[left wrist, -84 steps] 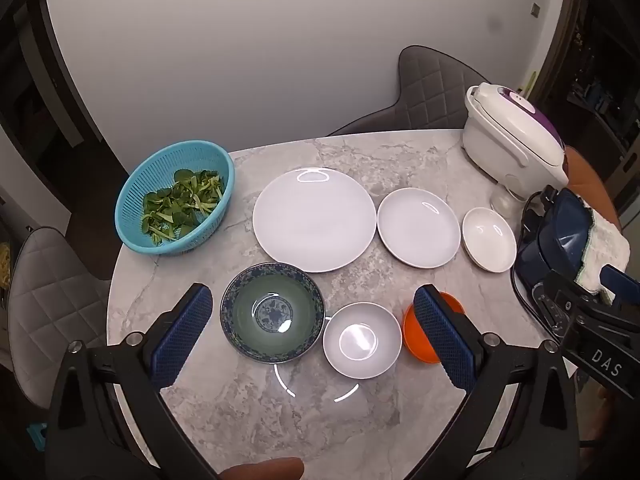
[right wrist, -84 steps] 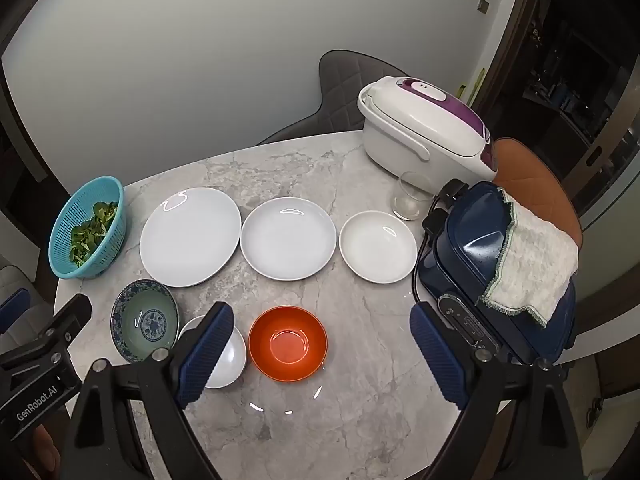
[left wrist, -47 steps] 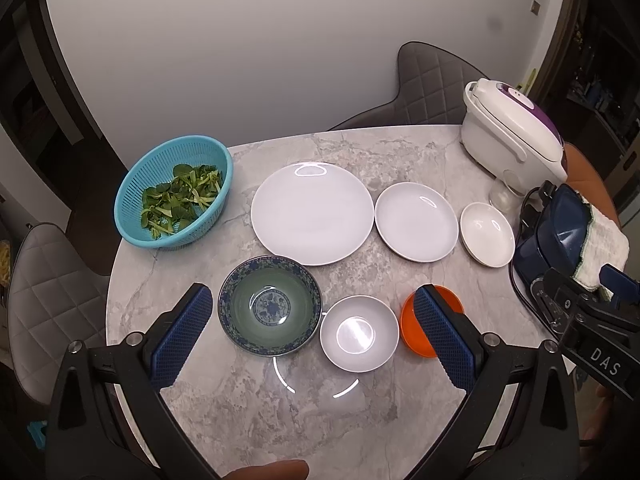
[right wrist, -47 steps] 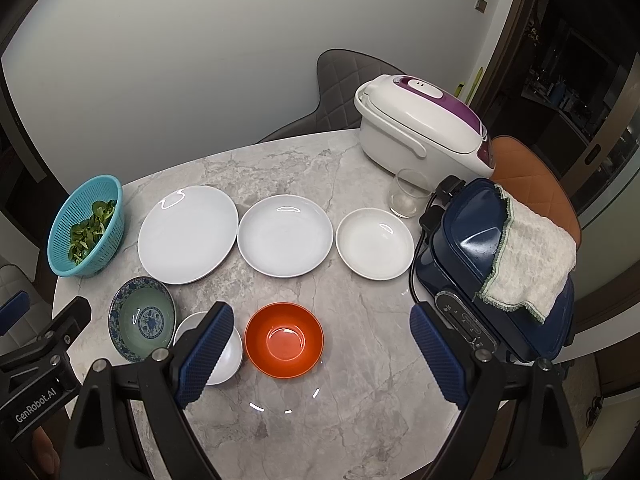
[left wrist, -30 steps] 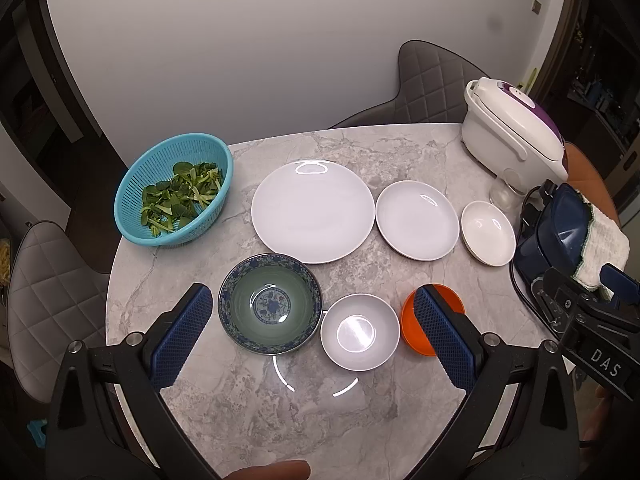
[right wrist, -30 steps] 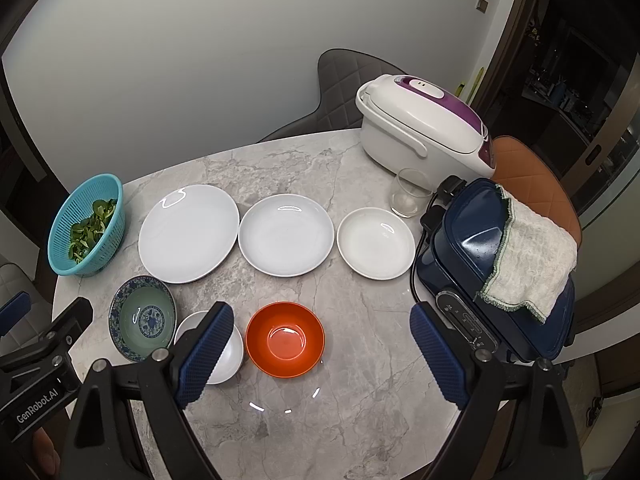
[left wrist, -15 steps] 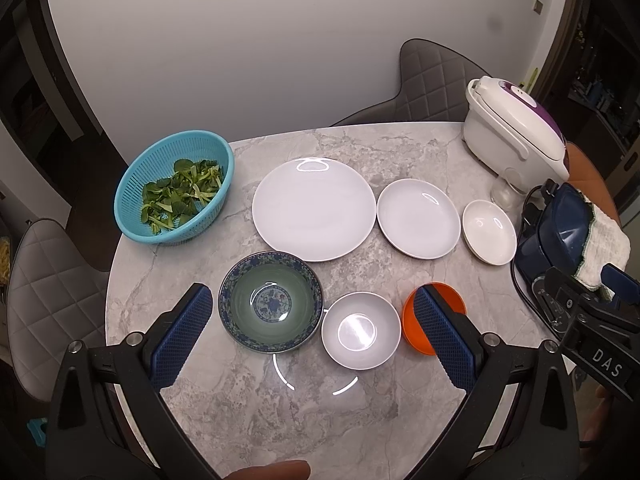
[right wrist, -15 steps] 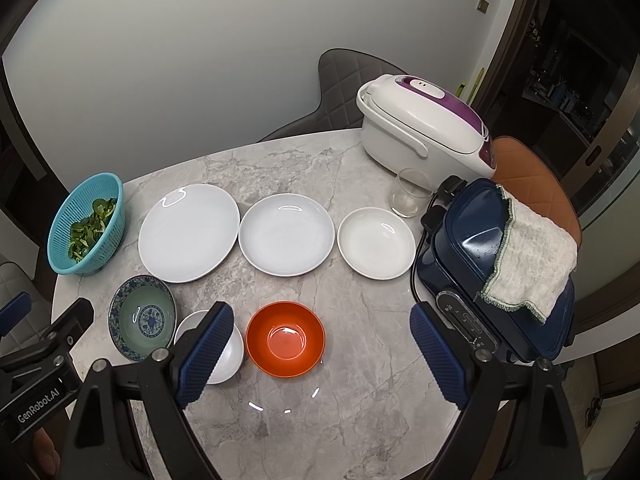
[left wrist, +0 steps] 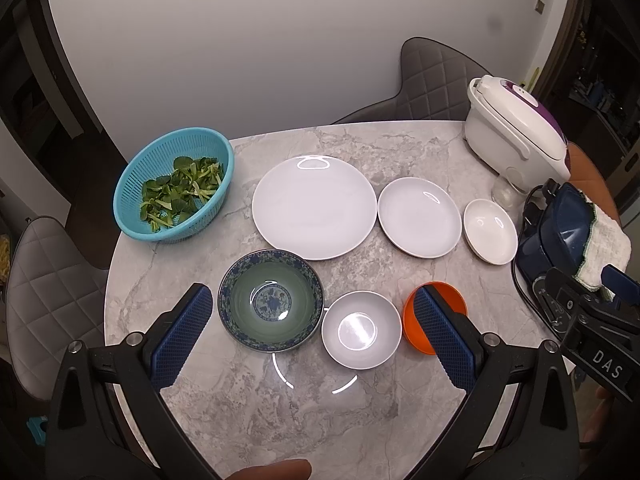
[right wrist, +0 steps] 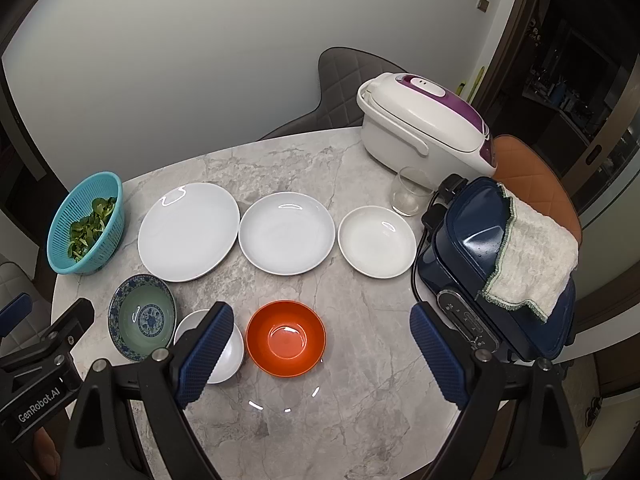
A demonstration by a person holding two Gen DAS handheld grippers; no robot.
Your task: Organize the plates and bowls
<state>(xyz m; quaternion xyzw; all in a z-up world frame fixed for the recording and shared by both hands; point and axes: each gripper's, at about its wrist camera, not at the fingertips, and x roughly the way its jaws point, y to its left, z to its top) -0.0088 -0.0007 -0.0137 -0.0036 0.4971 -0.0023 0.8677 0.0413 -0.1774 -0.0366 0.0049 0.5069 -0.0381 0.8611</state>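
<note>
- Both my left gripper [left wrist: 312, 338] and right gripper [right wrist: 320, 346] hover spread wide, holding nothing.
- Beyond the orange bowl [right wrist: 285, 337], three white plates [right wrist: 286, 239] lie unstacked.
- Beside it, the white bowl [left wrist: 361, 329] and patterned bowl [left wrist: 271, 299] stand un-nested; nothing appears organized yet.

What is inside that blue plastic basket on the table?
The blue basket holds loose green leafy vegetables, with some pale stems showing, piled toward its lower side. The leaves cover the bottom, so anything lying beneath them cannot be seen.
</note>
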